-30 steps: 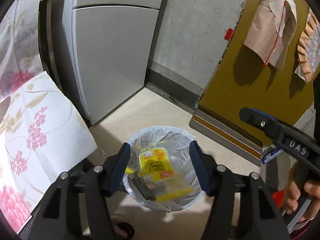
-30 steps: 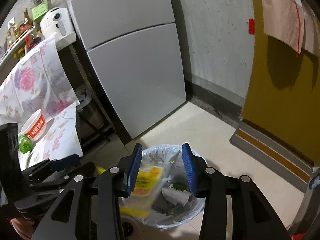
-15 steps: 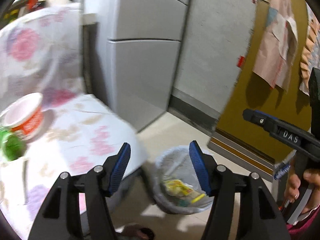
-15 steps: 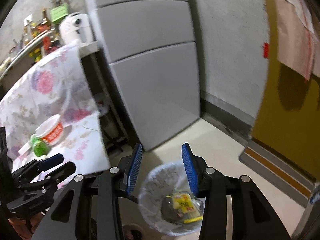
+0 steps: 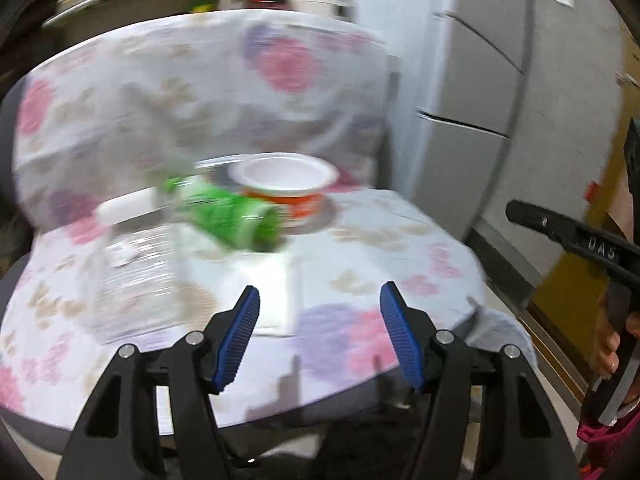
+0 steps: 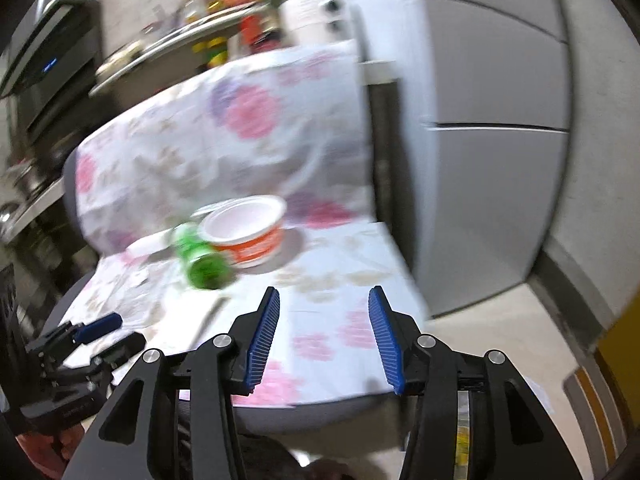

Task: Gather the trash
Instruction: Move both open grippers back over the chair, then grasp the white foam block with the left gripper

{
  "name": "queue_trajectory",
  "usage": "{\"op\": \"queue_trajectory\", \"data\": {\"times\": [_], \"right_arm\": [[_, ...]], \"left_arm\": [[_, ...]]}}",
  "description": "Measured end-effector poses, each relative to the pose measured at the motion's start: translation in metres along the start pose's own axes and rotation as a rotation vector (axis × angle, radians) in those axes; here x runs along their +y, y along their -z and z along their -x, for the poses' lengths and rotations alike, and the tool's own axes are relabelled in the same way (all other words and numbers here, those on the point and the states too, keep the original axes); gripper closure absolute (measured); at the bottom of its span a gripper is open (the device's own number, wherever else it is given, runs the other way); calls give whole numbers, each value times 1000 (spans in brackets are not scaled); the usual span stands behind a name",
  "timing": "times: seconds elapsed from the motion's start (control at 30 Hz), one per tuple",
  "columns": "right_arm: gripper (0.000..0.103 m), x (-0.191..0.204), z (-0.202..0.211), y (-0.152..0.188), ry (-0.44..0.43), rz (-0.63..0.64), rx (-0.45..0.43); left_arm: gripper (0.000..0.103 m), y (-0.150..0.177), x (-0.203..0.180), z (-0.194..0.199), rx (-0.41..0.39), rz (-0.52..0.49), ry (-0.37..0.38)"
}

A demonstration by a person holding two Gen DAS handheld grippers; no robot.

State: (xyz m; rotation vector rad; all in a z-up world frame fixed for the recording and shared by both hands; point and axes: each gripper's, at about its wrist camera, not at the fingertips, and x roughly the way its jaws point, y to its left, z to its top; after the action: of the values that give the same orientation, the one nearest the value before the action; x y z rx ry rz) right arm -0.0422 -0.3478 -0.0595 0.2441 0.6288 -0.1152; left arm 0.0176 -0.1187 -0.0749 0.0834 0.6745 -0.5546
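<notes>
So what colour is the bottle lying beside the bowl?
Green bottle, clearest in the right wrist view, though blurred.

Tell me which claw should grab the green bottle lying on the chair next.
Left, probably. The green bottle lies left of the orange-and-white bowl, nearer the left claw, which is open and empty. The right claw, also empty, sits further right and faces the bowl.

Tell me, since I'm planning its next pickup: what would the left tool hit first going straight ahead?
Probably the flowered cloth on the seat, short of the green bottle; blur makes depth uncertain. Left tool is open, holding nothing.
</notes>
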Motion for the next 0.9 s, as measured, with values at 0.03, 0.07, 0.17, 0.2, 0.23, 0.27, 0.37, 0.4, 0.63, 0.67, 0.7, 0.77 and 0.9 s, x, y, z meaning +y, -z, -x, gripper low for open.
{"op": "queue_trajectory", "data": {"times": [0.03,0.07,0.17,0.2,0.23,0.27,0.37,0.4,0.63,0.67,0.7,0.77,0.9], "right_arm": [[55,11,-8,-2,-19,18,11],[55,21,-15,-3,-37,36,23],[55,48,-35,-4,-77,74,52],[55,56,-42,-5,-87,87,61],[55,61,-48,-6,-94,95,66],[55,67,-52,-6,-101,105,71],[54,86,-68,-11,-123,138,78],[54,92,-73,-13,-128,145,80],[53,119,-104,-32,-160,178,70],[53,123,-109,-35,-164,182,69],[53,125,-112,-37,-165,185,68],[53,128,-118,-40,-165,189,65],[53,130,-134,-41,-163,190,79]], "left_arm": [[42,0,17,3,-4,27,-28],[42,0,29,4,-8,45,-47],[42,-1,71,6,-20,105,-139],[42,0,80,7,-19,119,-157],[41,0,92,7,-18,136,-174],[38,-1,103,6,-17,151,-193],[31,-9,130,2,-28,176,-240],[29,-13,137,0,-30,179,-251],[39,-49,198,-34,-21,194,-253],[45,-55,209,-43,-10,196,-244],[50,-57,215,-49,-2,194,-239],[56,-64,229,-68,24,184,-232],[56,-72,253,-108,81,184,-206]]}}
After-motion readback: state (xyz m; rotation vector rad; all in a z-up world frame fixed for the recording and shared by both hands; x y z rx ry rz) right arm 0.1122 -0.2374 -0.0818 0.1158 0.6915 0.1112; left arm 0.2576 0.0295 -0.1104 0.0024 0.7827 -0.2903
